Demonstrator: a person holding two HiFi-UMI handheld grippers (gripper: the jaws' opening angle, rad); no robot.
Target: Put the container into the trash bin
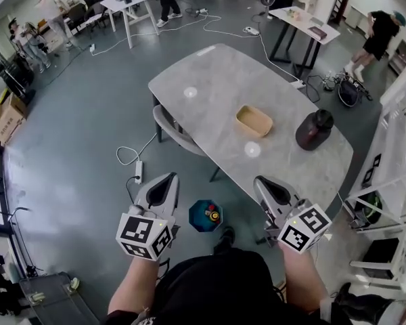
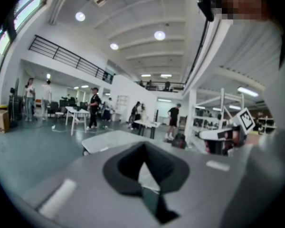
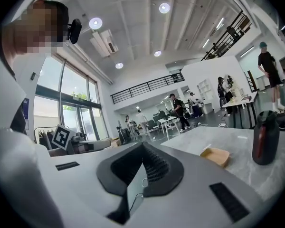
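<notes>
**Held close at the body: grey plastic left gripper [image 1: 164, 181] [image 2: 143, 146] and right gripper [image 1: 264, 181] [image 3: 142, 147], both closed on nothing**

- Nearest: black-clad torso [image 1: 210, 283] and two bare forearms at the bottom of the head view.
- Grippers: smooth matte shells tapering to a point. Each carries a white cube [image 1: 145, 235] of black square markers at the rear.
- Each gripper view shows the dark pads meeting in a V. Jaws together, nothing between them.
- Blue plastic trash bin [image 1: 205, 215]: faceted rim, open top, small coloured scraps inside. It stands on the grey floor [image 1: 88, 134], between the two grippers in the head view.
- Tan shallow rectangular container [image 1: 254, 120] [image 3: 215, 156]: rounded corners, upright and empty. It sits on the pale grey stone-pattern table [image 1: 216, 80] [image 3: 204, 137], well ahead of the right gripper and clear of every edge.
- Dark rounded jar [image 1: 314, 128] [image 3: 265, 137] with a black lid stands near the container, to its right.
- Table corners are rounded. A grey shell chair [image 1: 172, 128] is tucked at the left long edge.
- Wide bare floor to the left, apart from a white power strip [image 1: 139, 172] and its cable.
- White metal racks [image 1: 392, 175] crowd the right side.
</notes>
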